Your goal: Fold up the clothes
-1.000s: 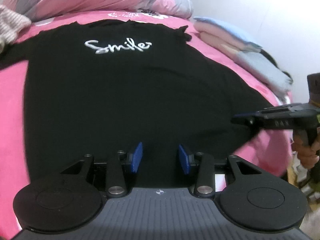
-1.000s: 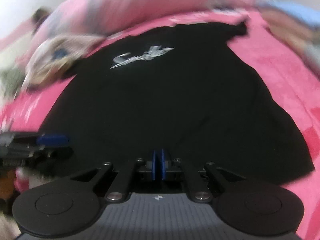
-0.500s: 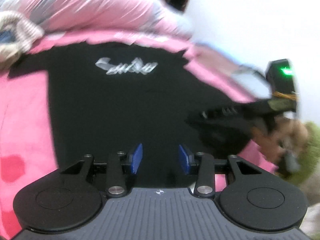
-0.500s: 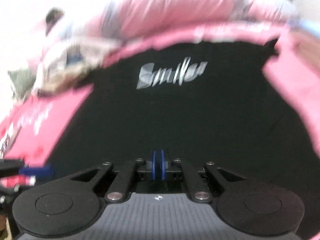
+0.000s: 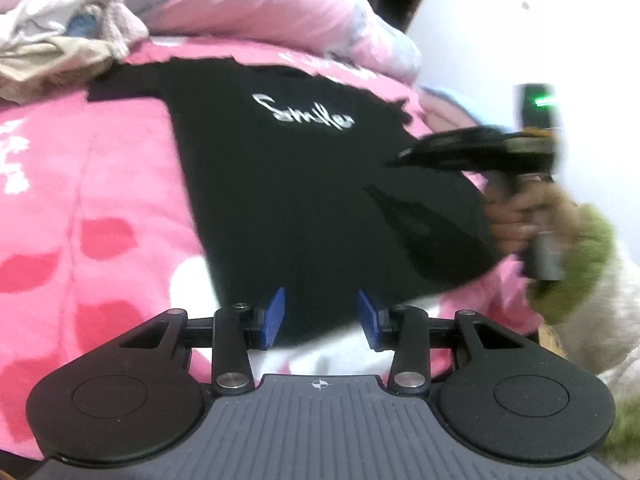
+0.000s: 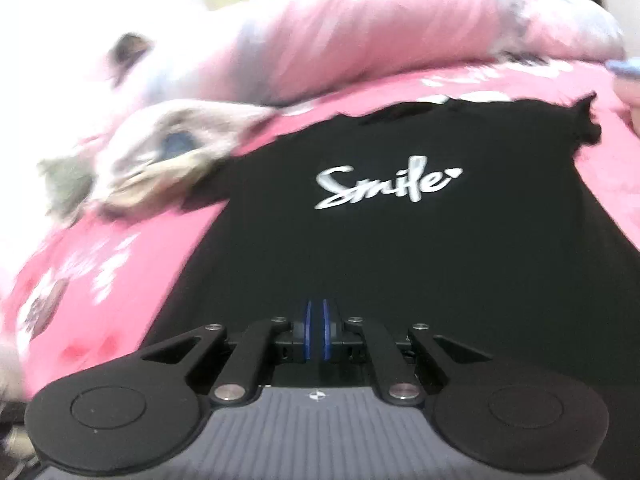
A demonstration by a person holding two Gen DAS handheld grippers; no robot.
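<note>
Black tee: we see a soft black T-shirt spread flat on the bed, with silvery "Smile" lettering across the chest.
Left claw: our left gripper stands part open, its blue pads apart with nothing between them, poised over the shirt's lower hem.
Right claw: our right gripper has its blue pads pressed together; we cannot tell whether any cloth is pinched. In the left view it hangs blurred over the shirt's right side, held by a hand in a fuzzy green cuff.
Bedding: plush pink blanket with white and red patches; puffy pink quilt behind.
Heap: crumpled beige clothes beside the left sleeve.
</note>
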